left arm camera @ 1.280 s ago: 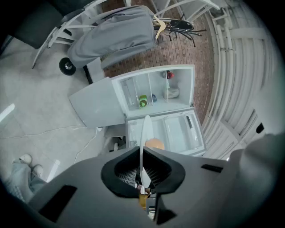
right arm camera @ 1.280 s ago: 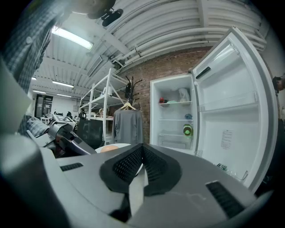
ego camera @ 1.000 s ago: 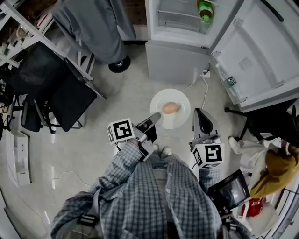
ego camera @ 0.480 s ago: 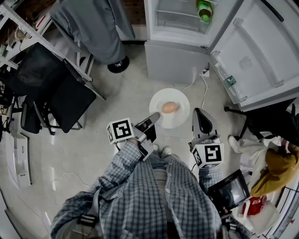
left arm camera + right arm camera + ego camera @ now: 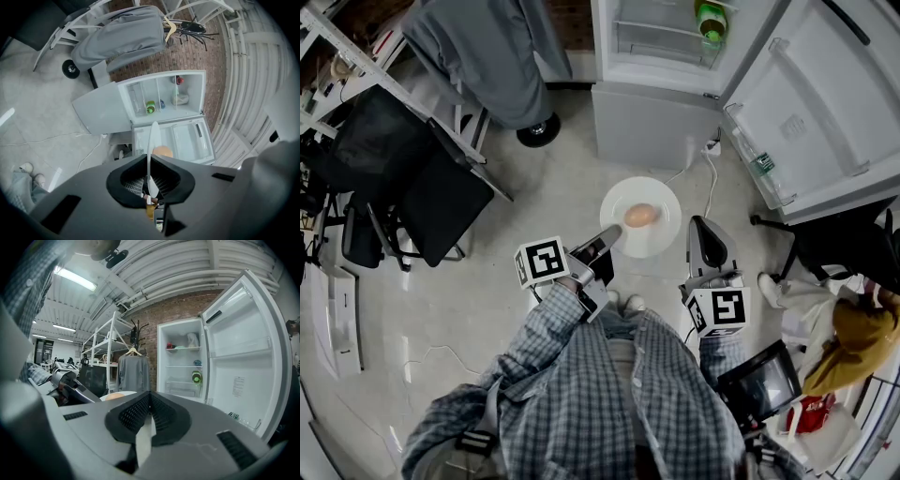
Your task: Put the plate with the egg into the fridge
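Note:
A white plate [image 5: 661, 234] with a brown egg [image 5: 639, 216] on it hangs level over the floor in front of the open fridge [image 5: 661, 42]. My left gripper [image 5: 607, 238] is shut on the plate's near left rim. In the left gripper view the plate [image 5: 153, 138] stands edge-on between the pads, the egg [image 5: 163, 152] beside it. My right gripper [image 5: 704, 232] hovers just right of the plate, shut with nothing in it. In the right gripper view its jaws [image 5: 149, 400] meet, and the egg [image 5: 114, 396] shows to the left.
The fridge door [image 5: 825, 103] swings open to the right. A green bottle [image 5: 711, 19] stands on a fridge shelf. A black office chair [image 5: 417, 183] and a grey garment [image 5: 492, 52] stand to the left. A white cable [image 5: 710, 183] lies on the floor. A person [image 5: 839, 323] is at right.

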### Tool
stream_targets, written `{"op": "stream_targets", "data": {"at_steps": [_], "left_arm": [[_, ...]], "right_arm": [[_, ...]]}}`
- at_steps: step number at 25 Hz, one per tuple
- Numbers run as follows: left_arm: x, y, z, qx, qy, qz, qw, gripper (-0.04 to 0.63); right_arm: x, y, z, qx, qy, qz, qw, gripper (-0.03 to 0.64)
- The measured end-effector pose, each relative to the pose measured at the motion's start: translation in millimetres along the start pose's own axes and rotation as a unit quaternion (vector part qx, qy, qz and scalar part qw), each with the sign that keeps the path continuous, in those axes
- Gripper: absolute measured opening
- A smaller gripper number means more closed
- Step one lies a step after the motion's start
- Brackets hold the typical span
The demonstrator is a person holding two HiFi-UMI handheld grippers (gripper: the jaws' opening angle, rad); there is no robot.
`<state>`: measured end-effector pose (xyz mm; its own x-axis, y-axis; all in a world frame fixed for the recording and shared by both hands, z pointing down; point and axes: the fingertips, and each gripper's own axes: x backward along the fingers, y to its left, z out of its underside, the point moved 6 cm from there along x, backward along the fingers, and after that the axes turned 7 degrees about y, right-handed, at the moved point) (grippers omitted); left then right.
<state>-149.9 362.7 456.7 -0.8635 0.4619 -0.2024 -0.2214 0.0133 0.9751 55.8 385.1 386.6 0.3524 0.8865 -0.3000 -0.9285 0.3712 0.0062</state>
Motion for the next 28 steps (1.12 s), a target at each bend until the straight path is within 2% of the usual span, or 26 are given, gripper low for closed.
{"op": "stream_targets", "data": {"at_steps": [28], "left_arm": [[36.3,6.8,-7.9,-0.01,0.004,0.011,0.9999,0.021]], "right_arm": [[5.9,36.1,6.5,-0.002,0.006,0.024,1.0,0.006]]}}
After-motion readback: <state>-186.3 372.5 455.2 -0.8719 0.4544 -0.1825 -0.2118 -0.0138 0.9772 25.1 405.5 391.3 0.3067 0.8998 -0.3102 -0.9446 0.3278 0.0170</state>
